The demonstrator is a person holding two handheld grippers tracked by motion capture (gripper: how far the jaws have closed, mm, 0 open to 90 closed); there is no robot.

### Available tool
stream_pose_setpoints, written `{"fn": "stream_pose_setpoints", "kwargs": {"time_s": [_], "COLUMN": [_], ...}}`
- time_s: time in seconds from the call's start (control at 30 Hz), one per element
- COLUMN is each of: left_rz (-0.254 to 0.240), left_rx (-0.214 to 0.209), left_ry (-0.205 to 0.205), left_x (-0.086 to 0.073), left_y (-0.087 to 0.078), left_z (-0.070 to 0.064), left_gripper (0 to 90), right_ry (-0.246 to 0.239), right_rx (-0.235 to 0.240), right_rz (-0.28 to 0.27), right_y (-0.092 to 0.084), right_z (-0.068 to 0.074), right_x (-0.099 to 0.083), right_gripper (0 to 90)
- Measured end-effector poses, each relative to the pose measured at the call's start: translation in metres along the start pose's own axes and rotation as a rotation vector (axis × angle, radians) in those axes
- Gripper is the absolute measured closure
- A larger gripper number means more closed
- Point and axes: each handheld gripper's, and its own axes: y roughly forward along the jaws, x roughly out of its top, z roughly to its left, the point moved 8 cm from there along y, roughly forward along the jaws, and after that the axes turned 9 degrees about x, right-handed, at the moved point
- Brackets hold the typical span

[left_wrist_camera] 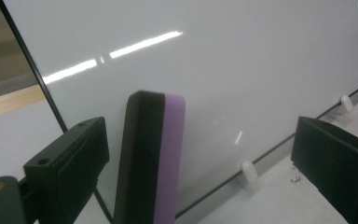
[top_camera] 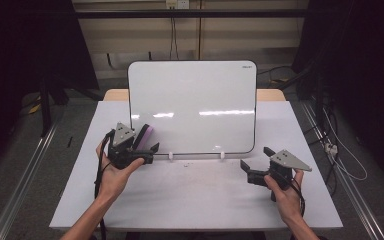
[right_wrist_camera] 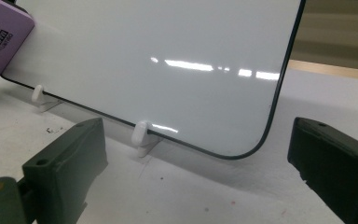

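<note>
A lab: aluminium rails [top_camera: 20, 175], trailing cables [top_camera: 337, 150], dark curtains [top_camera: 10, 50].

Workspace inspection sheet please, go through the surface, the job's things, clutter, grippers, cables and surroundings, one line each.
Surface: white table, small dark specks near the stand feet.
Job's things: blank whiteboard propped upright on white feet; purple-and-black eraser on edge at the board's lower left corner.
Clutter: nothing seen.
Grippers: left gripper open, fingers either side of the eraser, not closed on it; right gripper open, holding nothing, near the board's lower right corner.
Cables: black cable from each gripper; loose wires on the floor at right.
Surroundings: dark frames, beige wall, metal floor rails.
</note>
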Motion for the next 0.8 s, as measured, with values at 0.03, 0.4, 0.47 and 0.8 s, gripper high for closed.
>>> {"fn": "stream_pose_setpoints", "kwargs": {"time_s": [0.03, 0.4, 0.47, 0.8], "left_rz": [0.008, 0.002, 0.01, 0.035], "left_rx": [-0.005, 0.002, 0.01, 0.048], "left_ry": [-0.005, -0.054, -0.047, -0.091], "left_x": [-0.003, -0.026, -0.033, -0.06], "left_y": [-0.002, -0.029, -0.034, -0.054], "left_z": [0.0, 0.0, 0.002, 0.013], "left_gripper": [3.9, 3.8, 3.7, 3.6], "right_ry": [0.002, 0.0, -0.002, 0.003], "right_rx": [-0.001, -0.02, -0.021, -0.032], "right_rz": [0.0, 0.003, 0.006, 0.034], "right_y": [0.0, -0.01, -0.011, -0.023], "right_z": [0.0, 0.0, 0.0, -0.002], "right_x": [0.0, -0.002, -0.003, -0.012], "right_gripper": [3.8, 4.0, 4.0, 4.3]}}
